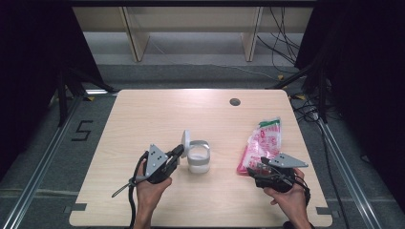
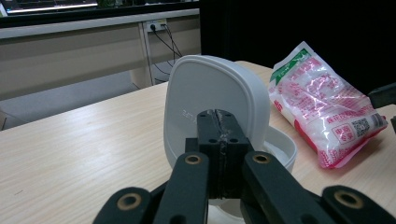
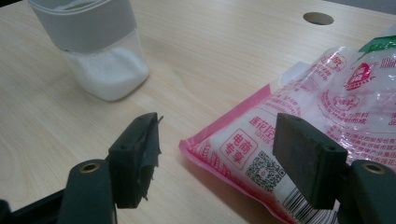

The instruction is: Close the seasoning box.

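Note:
A clear container [image 1: 198, 160] with white powder and a grey band stands mid-table, its white lid [image 1: 186, 140] flipped upright on its left. My left gripper [image 1: 179, 151] is shut, its tips against the lid's inner face [image 2: 210, 88]; I see nothing between the jaws [image 2: 219, 126]. A pink and white printed bag [image 1: 262, 143] lies to the right. My right gripper [image 1: 255, 167] stands open at the bag's near end. In the right gripper view the bag's corner [image 3: 233, 154] lies between the spread jaws, with the pads apart from it. The container [image 3: 102, 51] stands beyond on the left.
The wooden table [image 1: 143, 114] has a round cable hole [image 1: 234, 101] near its far edge. Beyond the table are cables on the floor and wooden furniture legs. Metal rails run along both sides of the table.

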Available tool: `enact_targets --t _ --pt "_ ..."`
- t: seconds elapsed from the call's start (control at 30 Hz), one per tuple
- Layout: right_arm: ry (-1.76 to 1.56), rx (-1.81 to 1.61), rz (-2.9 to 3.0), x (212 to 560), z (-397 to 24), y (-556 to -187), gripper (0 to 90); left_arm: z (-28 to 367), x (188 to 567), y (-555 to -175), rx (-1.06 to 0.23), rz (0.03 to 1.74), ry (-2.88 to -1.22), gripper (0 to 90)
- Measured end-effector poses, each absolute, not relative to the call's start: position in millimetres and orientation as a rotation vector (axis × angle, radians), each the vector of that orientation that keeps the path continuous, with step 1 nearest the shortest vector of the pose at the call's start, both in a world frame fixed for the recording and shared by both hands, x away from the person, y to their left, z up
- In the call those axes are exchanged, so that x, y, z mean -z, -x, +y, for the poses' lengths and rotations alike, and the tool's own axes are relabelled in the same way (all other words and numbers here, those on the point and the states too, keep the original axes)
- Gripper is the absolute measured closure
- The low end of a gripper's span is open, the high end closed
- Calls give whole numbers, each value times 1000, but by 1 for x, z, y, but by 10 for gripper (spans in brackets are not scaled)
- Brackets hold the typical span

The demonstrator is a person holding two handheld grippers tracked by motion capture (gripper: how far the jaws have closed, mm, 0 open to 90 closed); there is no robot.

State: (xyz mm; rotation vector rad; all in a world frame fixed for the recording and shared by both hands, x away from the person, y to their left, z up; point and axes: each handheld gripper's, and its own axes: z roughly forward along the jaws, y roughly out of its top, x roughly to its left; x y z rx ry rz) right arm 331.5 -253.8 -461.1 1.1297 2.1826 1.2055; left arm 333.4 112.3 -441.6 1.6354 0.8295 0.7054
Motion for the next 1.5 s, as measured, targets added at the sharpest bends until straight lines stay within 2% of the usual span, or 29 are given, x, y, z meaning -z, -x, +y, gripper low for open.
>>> enact_targets --t 0.33,0.5,0.7,0.97,1.2,1.5 --pt "-1156 -1228 2183 463 -252 -330 325 104 439 -332 -678 798 -1635 888" --pt "-1158 -1230 2184 463 -252 -330 325 106 437 -330 -658 807 -1614 851" --pt "-1159 -1231 2183 463 -252 -330 326 113 441 -329 -629 816 -1614 728" --pt "-1113 -1227 2198 463 -253 -330 325 125 444 -318 -668 858 -1608 467" --pt "-1118 -1231 2198 464 -253 -328 325 130 454 -315 -649 869 -1625 356" --pt "-1106 -1243 2196 463 -253 -326 320 133 462 -306 -651 863 -1637 315"
